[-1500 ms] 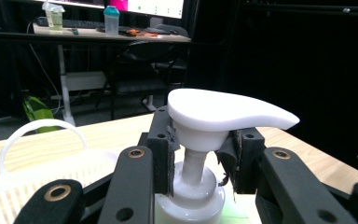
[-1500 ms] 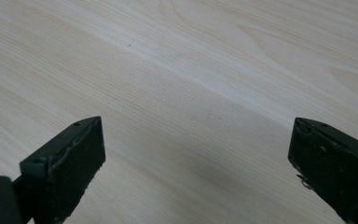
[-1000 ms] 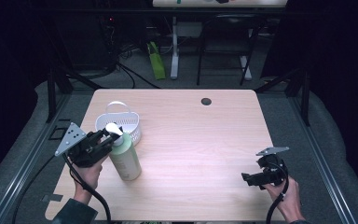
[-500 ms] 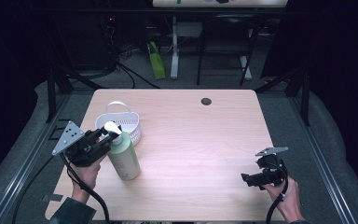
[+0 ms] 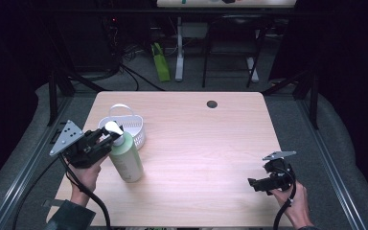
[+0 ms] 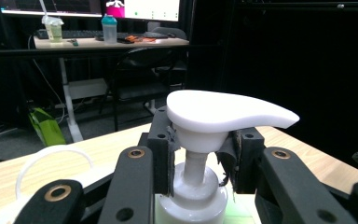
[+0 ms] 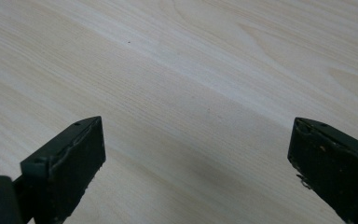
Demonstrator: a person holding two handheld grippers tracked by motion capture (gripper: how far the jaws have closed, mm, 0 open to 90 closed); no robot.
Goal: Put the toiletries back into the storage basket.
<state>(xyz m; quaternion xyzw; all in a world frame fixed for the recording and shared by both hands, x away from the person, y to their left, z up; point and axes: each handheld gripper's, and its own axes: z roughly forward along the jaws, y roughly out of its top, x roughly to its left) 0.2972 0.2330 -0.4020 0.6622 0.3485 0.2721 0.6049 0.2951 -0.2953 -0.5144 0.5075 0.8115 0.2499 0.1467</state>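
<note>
Left gripper (image 5: 106, 139) at the near left of the table (image 5: 211, 143), clamped on the white pump neck of a green bottle (image 5: 127, 160). Seen along its own jaws: both pads pressed against the narrow stem just under the flat white pump head (image 6: 223, 112), one on each side, collar of the bottle directly below. Bottle upright on the wood, leaning slightly if at all, base on the tabletop near the left edge. Just behind it, toward the far side, a white slotted basket (image 5: 133, 128) with a thin looped handle, touching or almost touching the bottle's shoulder; hard to tell which. Grey three-cornered plate on top of the gripper tilted out to the left, cable trailing down off the near edge beside a dark sleeve.

Right gripper (image 5: 258, 183) low at the near right corner, well apart from bottle and basket, held in a hand (image 5: 294, 203) coming in from the near edge. Jaws spread wide, nothing between them: bare pale wood grain across the gap in the right gripper view, one black pad (image 7: 74, 168) at each side of it.

Small dark round hole (image 5: 212, 104) in the tabletop at the far edge, right of centre. Beyond the table, a dim floor with desk legs, cables and a bright green object (image 5: 161, 68).
</note>
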